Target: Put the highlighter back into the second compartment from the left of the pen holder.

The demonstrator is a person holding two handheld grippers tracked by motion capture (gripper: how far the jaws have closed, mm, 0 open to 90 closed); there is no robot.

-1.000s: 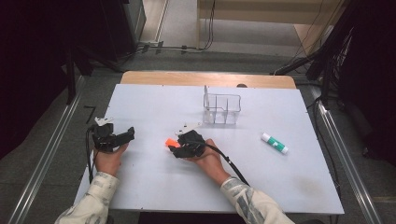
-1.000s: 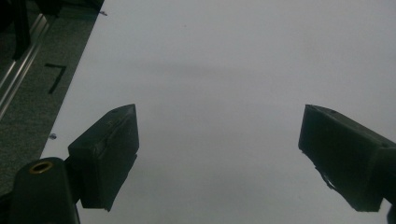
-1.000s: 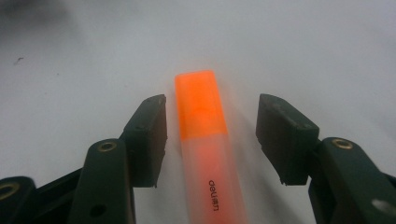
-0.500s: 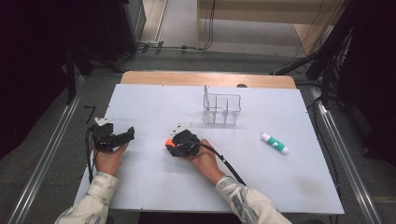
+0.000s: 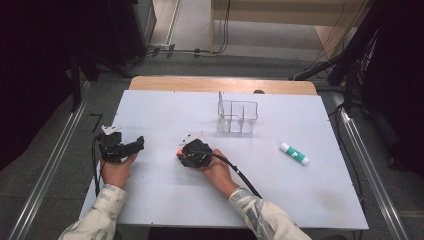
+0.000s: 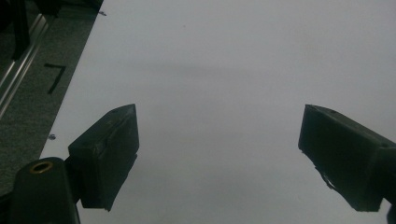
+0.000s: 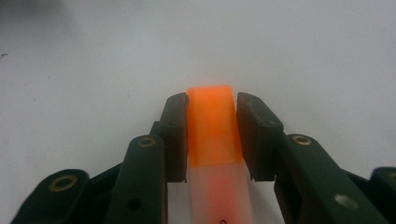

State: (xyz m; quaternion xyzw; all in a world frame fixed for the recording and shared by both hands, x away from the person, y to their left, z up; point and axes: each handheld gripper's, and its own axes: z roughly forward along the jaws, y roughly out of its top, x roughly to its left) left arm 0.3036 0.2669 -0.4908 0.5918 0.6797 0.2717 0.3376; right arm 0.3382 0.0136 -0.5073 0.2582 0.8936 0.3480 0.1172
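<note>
Pose: both forearms entered from the near edge of the white table (image 5: pixel 165 200). The left hand (image 5: pixel 116 170) rested near the table's left edge and pointed its left gripper (image 5: pixel 131 147) to the right, roughly level w/ the surface. The right hand (image 5: pixel 216 167) lay near the table's middle, w/ the right gripper (image 5: pixel 184 152) aimed left and low against the surface; its cable (image 5: pixel 240 175) trailed back over the wrist toward the sleeve.

Task item: a small orange-capped item (image 7: pixel 211 122), prob. a marker or glue stick. The cap was bright orange and block-shaped; the body behind it was pale and translucent, w/ an orange tint. It lay lengthwise along the gripper's axis, cap end pointing away from the cam. In the high view it showed as an orange spot (image 5: pixel 179 155) at the right gripper's tip, left of table centre.

Grippers: the right gripper (image 7: pixel 211 112) had just been closing, and its pads stood narrow against both sides of the orange cap, i.e. clamped on it. The left gripper (image 6: pixel 217 154) stood wide apart, nothing between its jaws but bare table.

Other items: a clear divided rack (image 5: pixel 238 116) stood beyond the right hand, well apart. A white tube w/ green label (image 5: pixel 293 153) lay to the right, also well apart.
</note>
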